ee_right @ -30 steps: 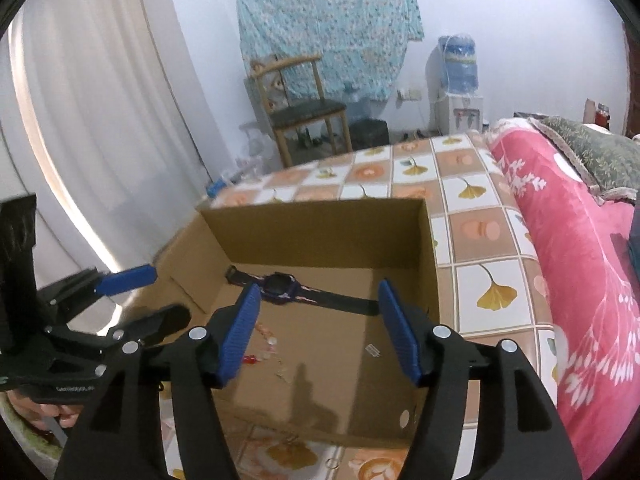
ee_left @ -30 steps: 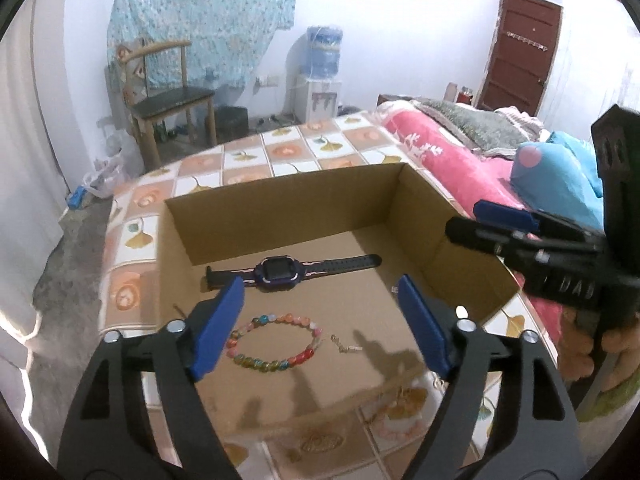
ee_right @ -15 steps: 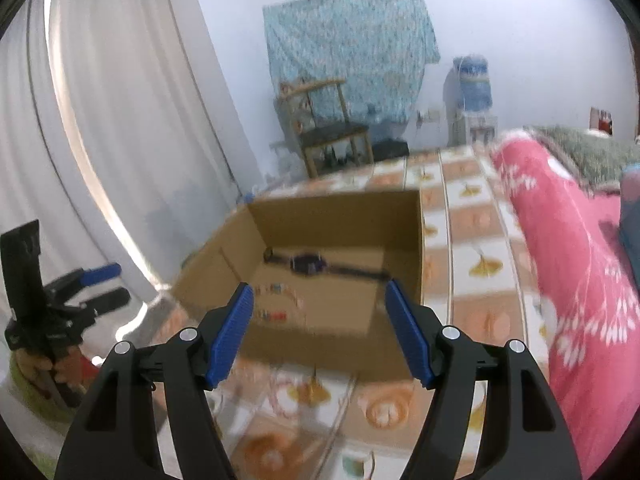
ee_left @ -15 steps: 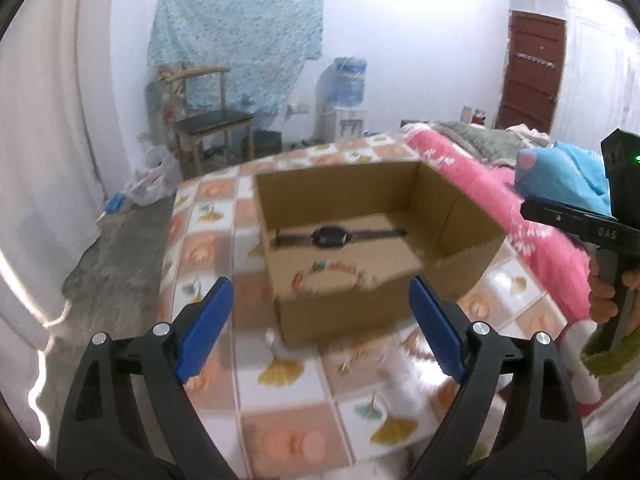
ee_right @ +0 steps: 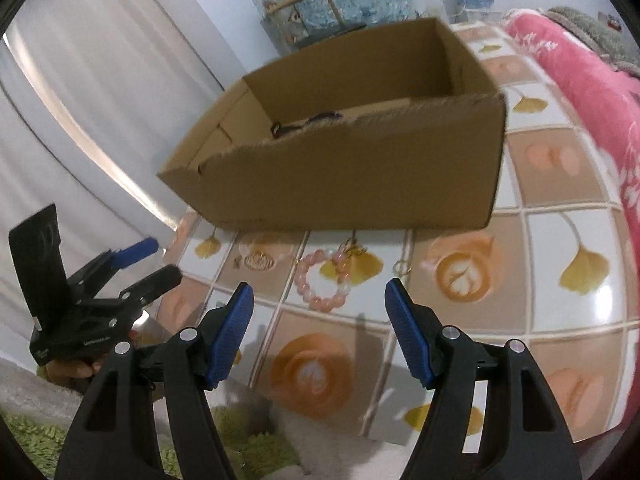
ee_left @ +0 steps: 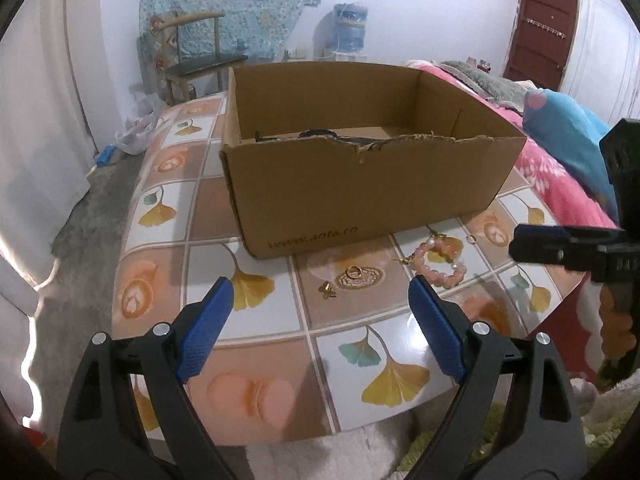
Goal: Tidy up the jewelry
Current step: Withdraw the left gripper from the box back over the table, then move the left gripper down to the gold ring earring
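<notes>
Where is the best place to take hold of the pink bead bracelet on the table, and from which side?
Probably the near arc of the pink bead bracelet, from above: it lies flat, and its charms sit on the far side toward the cardboard box.

A home bedroom is showing here: a bed with a pink blanket (ee_left: 560, 184) lying at two o'clock, a wooden chair (ee_left: 196, 60) and water dispenser (ee_left: 346, 36) standing at twelve.
</notes>
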The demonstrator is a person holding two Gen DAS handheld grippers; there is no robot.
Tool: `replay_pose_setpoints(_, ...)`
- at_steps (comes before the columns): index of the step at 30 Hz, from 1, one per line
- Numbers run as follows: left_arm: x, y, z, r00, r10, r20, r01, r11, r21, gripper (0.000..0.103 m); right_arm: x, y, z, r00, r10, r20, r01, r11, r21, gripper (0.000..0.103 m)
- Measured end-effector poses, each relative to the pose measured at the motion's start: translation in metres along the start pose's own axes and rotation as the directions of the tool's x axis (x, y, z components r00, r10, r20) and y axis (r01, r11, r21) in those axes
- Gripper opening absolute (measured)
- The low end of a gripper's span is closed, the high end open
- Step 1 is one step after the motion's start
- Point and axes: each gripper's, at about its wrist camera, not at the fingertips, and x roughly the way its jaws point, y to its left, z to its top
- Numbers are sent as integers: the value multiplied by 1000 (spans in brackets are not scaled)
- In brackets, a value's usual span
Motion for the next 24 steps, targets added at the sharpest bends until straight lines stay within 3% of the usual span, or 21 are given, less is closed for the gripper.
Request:
replay_pose_setpoints(14,28,-11,1,999,8,-42,-5,998,66,84,29,22,0,999,-16,-43,12,997,-77,59)
replay_pose_setpoints(19,35,-16,1,999,2,-48,1,997,81,83,38,23,2,998,-23,-57,17,995,-101,48)
replay_pose_setpoints(24,43,-18,1,998,4,-66,1,997,80,81,56,39,4,995,-57,-76,40,978,-207,31)
